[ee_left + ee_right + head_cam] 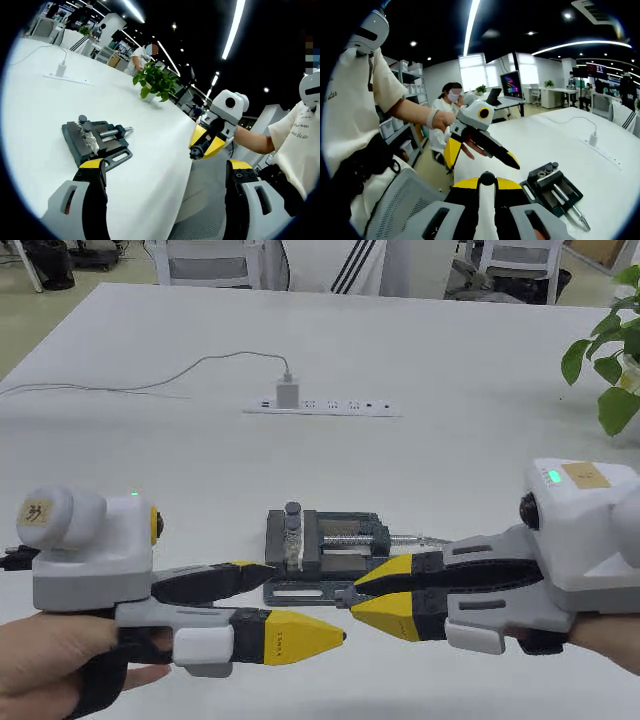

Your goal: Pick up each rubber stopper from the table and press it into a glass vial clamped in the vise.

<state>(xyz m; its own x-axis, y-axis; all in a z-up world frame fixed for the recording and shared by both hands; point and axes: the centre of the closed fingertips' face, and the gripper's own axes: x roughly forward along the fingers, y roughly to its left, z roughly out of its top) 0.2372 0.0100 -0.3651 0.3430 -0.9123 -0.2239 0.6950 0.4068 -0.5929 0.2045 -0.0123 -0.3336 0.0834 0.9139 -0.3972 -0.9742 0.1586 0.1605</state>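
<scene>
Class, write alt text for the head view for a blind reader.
Two grippers nearly meet over a white table before a small vise: the left gripper open, the right gripper shut on a dark stopper. A power strip lies behind.

The right gripper (353, 598) hides with its jaws the front of the vise (340, 558) and most of the stopper (487, 178) between them, and the picture's edge cuts the plant (617, 408).
</scene>
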